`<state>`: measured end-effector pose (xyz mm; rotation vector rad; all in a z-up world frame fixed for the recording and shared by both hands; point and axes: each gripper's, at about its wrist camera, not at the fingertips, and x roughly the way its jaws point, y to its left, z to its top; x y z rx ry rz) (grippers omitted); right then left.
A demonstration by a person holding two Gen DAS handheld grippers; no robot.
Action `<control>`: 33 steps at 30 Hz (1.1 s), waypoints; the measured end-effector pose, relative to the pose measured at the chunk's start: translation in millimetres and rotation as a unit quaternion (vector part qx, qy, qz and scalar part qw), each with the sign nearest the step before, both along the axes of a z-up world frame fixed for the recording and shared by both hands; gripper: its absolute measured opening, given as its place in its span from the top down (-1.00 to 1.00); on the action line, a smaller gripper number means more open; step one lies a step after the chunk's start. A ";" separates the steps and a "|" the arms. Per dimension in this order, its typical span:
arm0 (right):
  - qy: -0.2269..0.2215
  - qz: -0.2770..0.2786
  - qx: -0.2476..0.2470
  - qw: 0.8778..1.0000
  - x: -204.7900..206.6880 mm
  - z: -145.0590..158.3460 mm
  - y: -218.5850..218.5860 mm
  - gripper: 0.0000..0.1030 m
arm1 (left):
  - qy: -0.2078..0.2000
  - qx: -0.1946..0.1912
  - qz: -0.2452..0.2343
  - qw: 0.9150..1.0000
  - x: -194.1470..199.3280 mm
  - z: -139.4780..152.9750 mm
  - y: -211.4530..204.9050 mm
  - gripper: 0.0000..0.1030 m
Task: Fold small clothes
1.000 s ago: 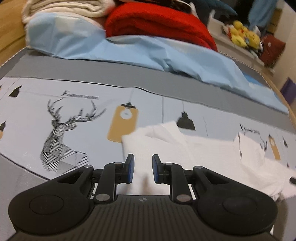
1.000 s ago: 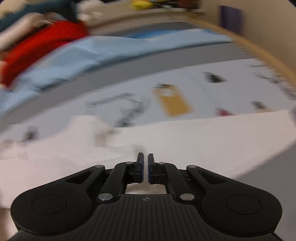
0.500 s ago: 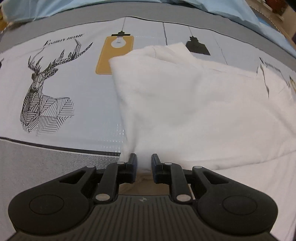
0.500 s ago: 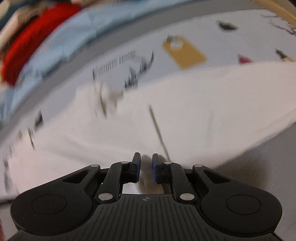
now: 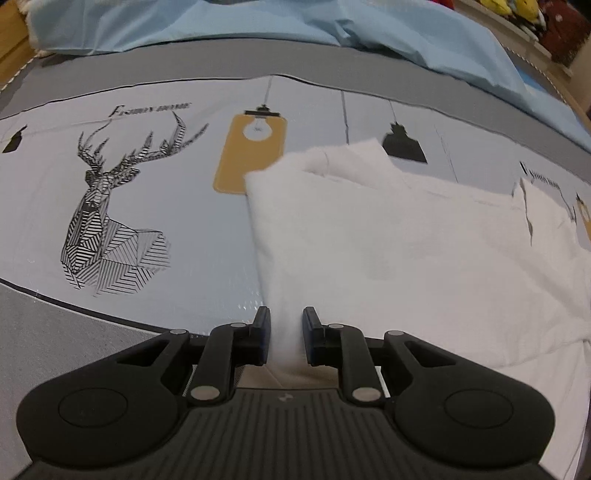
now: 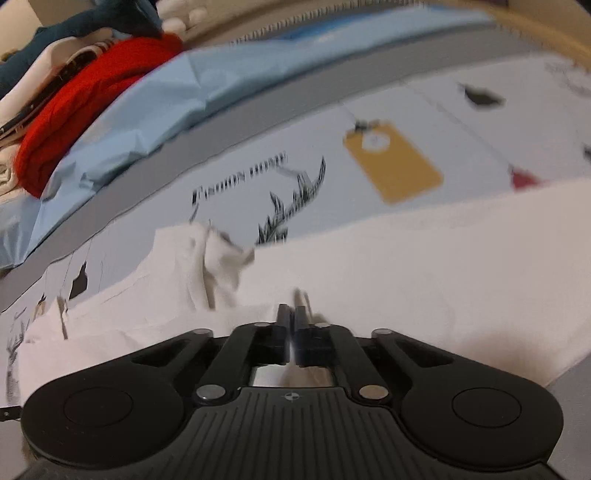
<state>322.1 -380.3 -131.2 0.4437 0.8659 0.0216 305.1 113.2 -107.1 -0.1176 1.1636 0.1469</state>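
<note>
Since a second ago: both grippers have dropped low over the white garment (image 5: 406,251), and the right pair, slightly parted a moment back, has snapped together.
Left gripper (image 5: 285,339): jaws a little apart, with the garment's near edge running up between the pads; whether they actually press it I cannot tell.
Right gripper (image 6: 291,332): jaws together, a thin sliver of white cloth pinched between them at the near hem.
Garment: spread flat straight ahead of both tools on the printed bed sheet (image 5: 110,221), a rumpled sleeve (image 6: 218,258) ahead and to the left of the right tool.
Why the hold: one tool at each end of the near edge, likely so the cloth can be lifted evenly and carried over for a fold.
Background: a light-blue cover (image 5: 258,22) and red blanket (image 6: 92,99) lie far ahead, well clear of the work.
Stage: fold seems only just starting, grip being set.
</note>
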 end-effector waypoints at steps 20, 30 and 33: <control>0.069 0.125 -0.061 0.988 -11.2 -3.6 29.2 0.72 | 0.031 0.035 0.014 0.999 10.4 -26.1 -3.8 0.54; 0.067 0.076 -0.051 0.993 -21.7 -0.3 -1.3 0.54 | 0.043 0.026 -0.077 0.996 -2.0 -28.3 -40.3 0.47; 0.043 -0.016 -0.038 0.998 -30.5 7.3 -42.3 0.54 | 0.045 0.023 -0.073 0.996 -2.1 -22.7 -39.9 0.47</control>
